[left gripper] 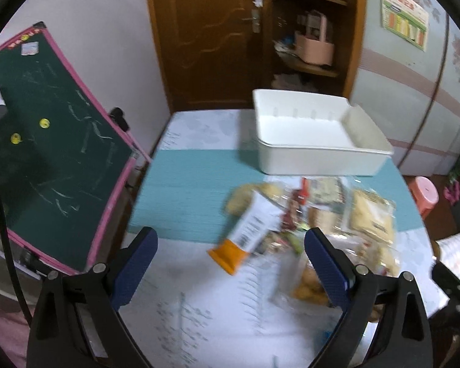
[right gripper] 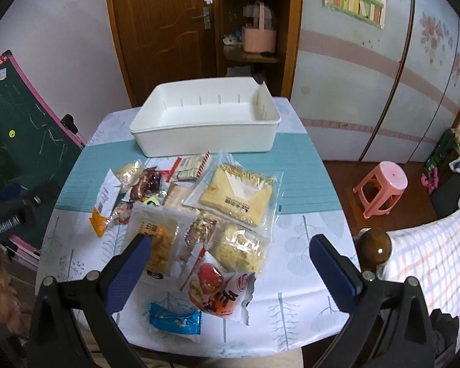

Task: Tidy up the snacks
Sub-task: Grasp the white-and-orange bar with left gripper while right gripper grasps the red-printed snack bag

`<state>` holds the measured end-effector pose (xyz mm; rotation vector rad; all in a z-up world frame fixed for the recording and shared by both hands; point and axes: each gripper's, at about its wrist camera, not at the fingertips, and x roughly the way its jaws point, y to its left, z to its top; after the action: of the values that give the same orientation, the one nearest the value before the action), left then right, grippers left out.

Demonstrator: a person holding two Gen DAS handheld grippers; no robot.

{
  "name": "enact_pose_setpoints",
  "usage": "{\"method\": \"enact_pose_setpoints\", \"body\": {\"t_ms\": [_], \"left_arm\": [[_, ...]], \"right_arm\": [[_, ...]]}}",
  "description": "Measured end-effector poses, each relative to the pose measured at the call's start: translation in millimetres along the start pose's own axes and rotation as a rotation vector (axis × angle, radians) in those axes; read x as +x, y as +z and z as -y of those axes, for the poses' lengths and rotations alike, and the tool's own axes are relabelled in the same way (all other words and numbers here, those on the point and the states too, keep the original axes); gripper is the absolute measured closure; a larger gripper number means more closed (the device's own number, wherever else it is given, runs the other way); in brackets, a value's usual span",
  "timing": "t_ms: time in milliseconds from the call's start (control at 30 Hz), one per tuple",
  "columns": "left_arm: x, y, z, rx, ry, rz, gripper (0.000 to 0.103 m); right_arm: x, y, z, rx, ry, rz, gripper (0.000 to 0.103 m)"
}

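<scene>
Both hand-held grippers spread wide, nothing between the fingers — left hand-held gripper (left gripper: 230, 263) and right hand-held gripper (right gripper: 230, 260) hover above the bench (right gripper: 303, 245). Snack packets (right gripper: 199, 214) lie heaped mid-bench, near edge. White bin (right gripper: 205, 122) sits at far end, just beyond the heap, with nothing inside. Left view is blurred.
</scene>
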<state>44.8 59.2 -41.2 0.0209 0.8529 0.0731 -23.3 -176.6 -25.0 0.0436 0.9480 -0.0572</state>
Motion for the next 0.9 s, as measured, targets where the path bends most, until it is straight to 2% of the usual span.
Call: {"method": "enact_pose_setpoints", "body": {"t_ms": [133, 267, 500, 700, 900], "left_arm": [[17.9, 0.7, -17.1, 0.007, 0.023, -0.02, 0.007], [51.6, -4.7, -25.6, 0.009, 0.018, -0.106, 0.007], [99.0, -23.0, -12.8, 0.105, -0.03, -0.183, 0.007], [133.1, -25.8, 1.3, 0.148, -0.091, -0.231, 0.007], [165.1, -19.0, 6.5, 0.163, -0.134, -0.279, 0.007]], "right_arm": [[17.6, -3.5, 10.2, 0.001, -0.006, -0.034, 0.0], [42.7, -13.4, 20.8, -0.002, 0.002, -0.093, 0.0], [87.8, -41.2, 31.5, 0.055, 0.148, -0.267, 0.003], [108.9, -53.2, 22.9, 0.058, 0.215, -0.35, 0.005], [127.7, -60.6, 11.3, 0.045, 0.245, -0.426, 0.006]]}}
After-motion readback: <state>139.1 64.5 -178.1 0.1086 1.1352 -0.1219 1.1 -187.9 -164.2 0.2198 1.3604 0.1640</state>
